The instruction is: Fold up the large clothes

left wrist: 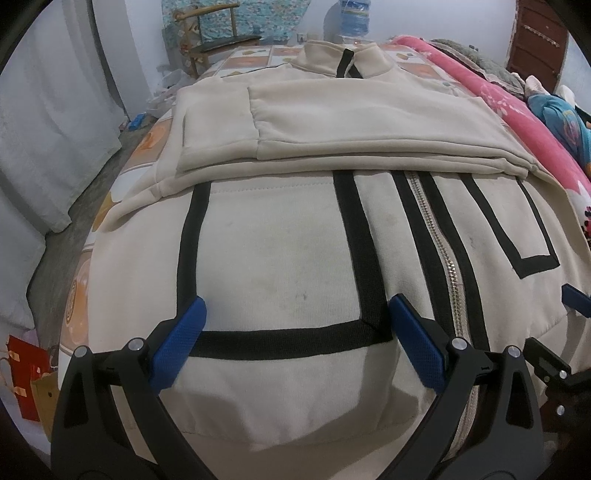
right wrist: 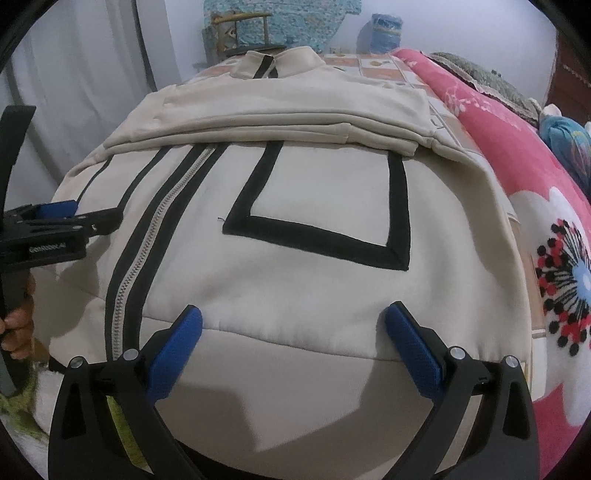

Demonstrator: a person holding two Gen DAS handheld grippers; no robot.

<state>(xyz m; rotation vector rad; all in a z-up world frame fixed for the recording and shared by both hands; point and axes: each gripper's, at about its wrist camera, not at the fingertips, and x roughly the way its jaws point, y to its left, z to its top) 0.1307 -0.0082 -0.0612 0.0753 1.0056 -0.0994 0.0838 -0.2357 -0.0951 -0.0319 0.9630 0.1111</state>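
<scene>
A cream zip-up jacket with black stripes lies flat on the bed, front up, collar at the far end. Both sleeves are folded across the chest. My left gripper hovers open over the hem, left of the zipper, nothing between its blue fingers. My right gripper stands open over the jacket hem on the right of the zipper, below the black-outlined pocket. The left gripper also shows at the left edge of the right wrist view, held by a hand.
A pink floral blanket lies along the jacket's right side. The patterned bed sheet shows at the left edge, with white curtains beyond. A wooden chair and a blue water bottle stand past the bed's far end.
</scene>
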